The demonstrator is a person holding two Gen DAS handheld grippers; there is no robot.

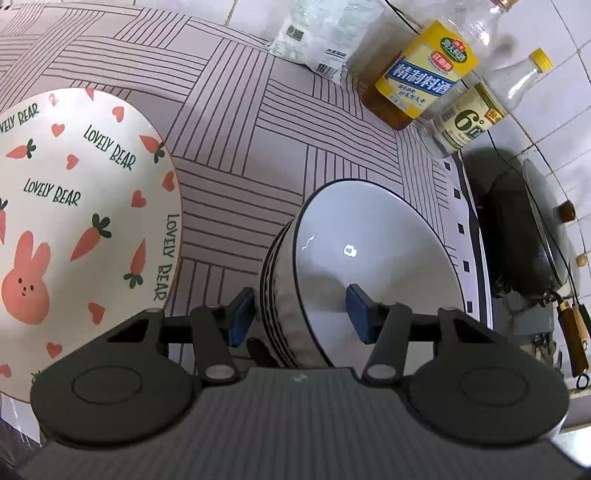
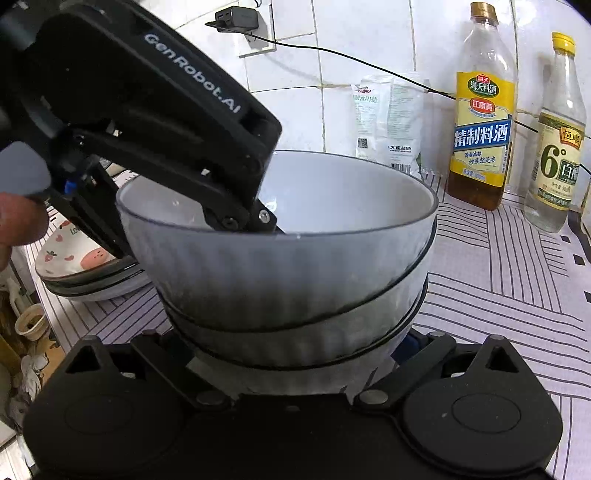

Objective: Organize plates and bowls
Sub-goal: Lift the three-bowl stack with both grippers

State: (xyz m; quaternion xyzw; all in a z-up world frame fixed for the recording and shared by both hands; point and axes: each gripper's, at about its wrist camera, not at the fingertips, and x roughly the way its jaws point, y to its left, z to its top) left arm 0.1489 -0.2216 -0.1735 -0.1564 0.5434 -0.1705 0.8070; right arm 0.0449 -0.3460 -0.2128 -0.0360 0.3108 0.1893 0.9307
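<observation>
A stack of ribbed grey bowls (image 2: 295,280) with dark rims stands on the striped cloth; it also shows in the left wrist view (image 1: 369,258). My left gripper (image 1: 301,314) is open, one blue pad outside the top bowl's wall, the other inside it. In the right wrist view the left gripper (image 2: 264,218) reaches over the rim from the left. My right gripper (image 2: 295,350) is open close around the lower bowls; its fingertips are hidden behind them. A white "Lovely Bear" plate (image 1: 74,206) lies at left, on a stack of plates (image 2: 88,273).
A cooking wine bottle (image 2: 480,122), a vinegar bottle (image 2: 557,147) and a white salt bag (image 2: 388,125) stand at the tiled wall. A black wok with glass lid (image 1: 524,236) sits right of the bowls. A charger and cable (image 2: 236,18) hang on the wall.
</observation>
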